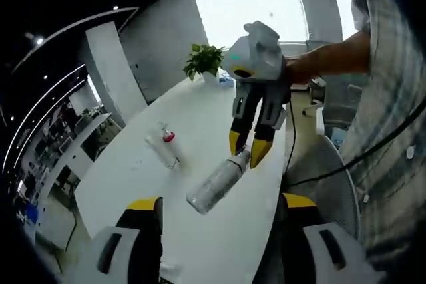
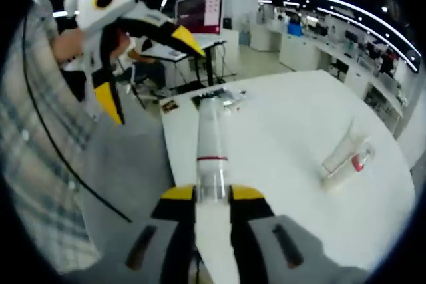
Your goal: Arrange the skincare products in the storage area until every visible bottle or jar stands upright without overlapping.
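Your right gripper (image 1: 251, 153) is clamped on the cap end of a clear bottle (image 1: 216, 184), holding it out tilted above the white table (image 1: 200, 124). In the right gripper view the same bottle (image 2: 212, 157) runs straight out from between your yellow-tipped jaws (image 2: 213, 197), and a thin red band circles it just past the tips; no lettering on it can be read. Your left gripper (image 1: 219, 211) hangs with its jaws spread wide and nothing between them, just this side of the bottle's base. In the right gripper view that left gripper (image 2: 143, 71) shows beyond the table's edge, jaws parted.

A second clear bottle with a red cap (image 1: 164, 145) lies on its side on the table, well apart from the held bottle (image 2: 345, 157). Any label on it is too blurred to read.

A potted plant (image 1: 203, 59) stands at the table's far end. A red screen (image 2: 200, 12) beyond the table carries writing too small to make out.
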A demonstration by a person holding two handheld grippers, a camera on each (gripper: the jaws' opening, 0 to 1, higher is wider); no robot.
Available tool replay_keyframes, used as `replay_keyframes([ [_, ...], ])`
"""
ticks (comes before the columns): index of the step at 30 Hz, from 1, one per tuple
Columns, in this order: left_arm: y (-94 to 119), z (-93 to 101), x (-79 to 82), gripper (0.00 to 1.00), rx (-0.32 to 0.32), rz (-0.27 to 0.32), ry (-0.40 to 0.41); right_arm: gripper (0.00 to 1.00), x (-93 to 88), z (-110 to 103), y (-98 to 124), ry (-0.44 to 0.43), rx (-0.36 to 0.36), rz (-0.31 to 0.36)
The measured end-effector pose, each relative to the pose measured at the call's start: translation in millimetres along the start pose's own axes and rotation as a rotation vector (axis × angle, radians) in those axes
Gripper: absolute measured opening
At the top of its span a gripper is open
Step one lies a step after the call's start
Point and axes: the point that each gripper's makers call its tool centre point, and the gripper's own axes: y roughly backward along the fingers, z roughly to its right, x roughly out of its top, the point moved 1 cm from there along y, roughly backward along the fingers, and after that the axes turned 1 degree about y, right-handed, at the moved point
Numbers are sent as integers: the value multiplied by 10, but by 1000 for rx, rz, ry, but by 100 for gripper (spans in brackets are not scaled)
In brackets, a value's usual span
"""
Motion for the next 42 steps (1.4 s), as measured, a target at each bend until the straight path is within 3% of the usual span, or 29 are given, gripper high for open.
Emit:
replay_keyframes([
  [5, -43, 36, -86, 73, -29, -55, -65, 16, 29, -96, 6, 101, 32, -83],
  [11, -99, 117, -206, 72, -83, -121, -107, 16, 146, -214, 40, 180, 78, -130],
  [13, -102, 131, -203, 71, -92, -118, -115, 16, 193, -244, 50, 188, 92, -127],
  [18, -108, 158, -233, 57, -131, -138, -149, 16, 274, -321, 77, 251, 118, -149],
  [27, -175, 275, -224, 43, -207, -134, -150, 16, 263, -368, 87, 307, 156, -205],
  [31, -218, 282, -250, 28, -225, -147, -158, 16, 256, -383, 55, 331, 177, -232],
  [38, -279, 297, -292, 22, -240, -150, -119, 16, 343, -411, 28, 340, 217, -208],
  [42, -268, 318, -330, 21, -260, -157, -90, 16, 299, -430, -14, 317, 240, -194],
])
